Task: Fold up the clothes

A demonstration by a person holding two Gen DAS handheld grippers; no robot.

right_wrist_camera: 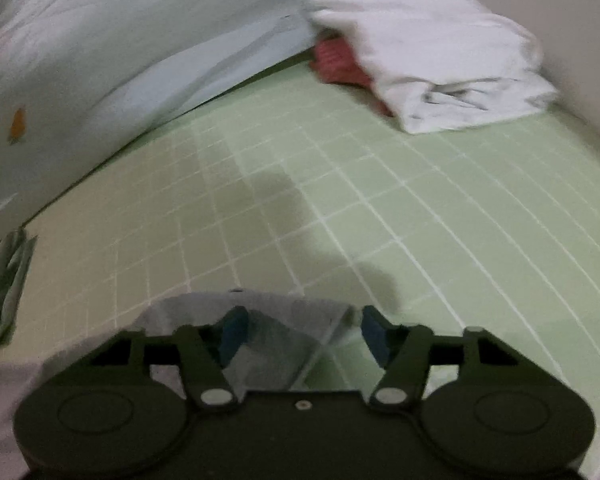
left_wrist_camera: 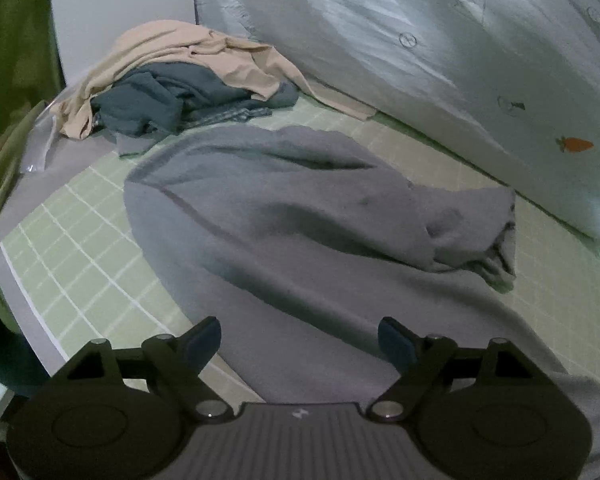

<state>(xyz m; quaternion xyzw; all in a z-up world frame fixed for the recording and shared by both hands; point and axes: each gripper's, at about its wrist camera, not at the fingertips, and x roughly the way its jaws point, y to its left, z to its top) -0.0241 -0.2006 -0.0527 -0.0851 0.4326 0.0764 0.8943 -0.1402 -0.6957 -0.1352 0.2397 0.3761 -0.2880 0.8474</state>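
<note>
1. The left gripper (left_wrist_camera: pixel 300 340) hovers with jaws spread and empty over the grey sweatshirt (left_wrist_camera: pixel 300 220), which lies rumpled mid-sheet on the green checked sheet (left_wrist_camera: pixel 68 240).
2. The right gripper (right_wrist_camera: pixel 300 336) has jaws partly spread around a grey corner, not yet pinching it; closing crooked could miss it.
3. A one-handed pull may bunch the sweatshirt.

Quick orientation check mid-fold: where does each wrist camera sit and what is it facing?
Left wrist: on the left claw, angled down at the grey garment; unfolded pile beyond; its open fingers show.
Right wrist: on the right claw, angled down at the green grid mat; folded white stack beyond; its fingers straddle a grey corner without pressing on it.
Shared: mat, grey garment, carrot-print bedding.
</note>
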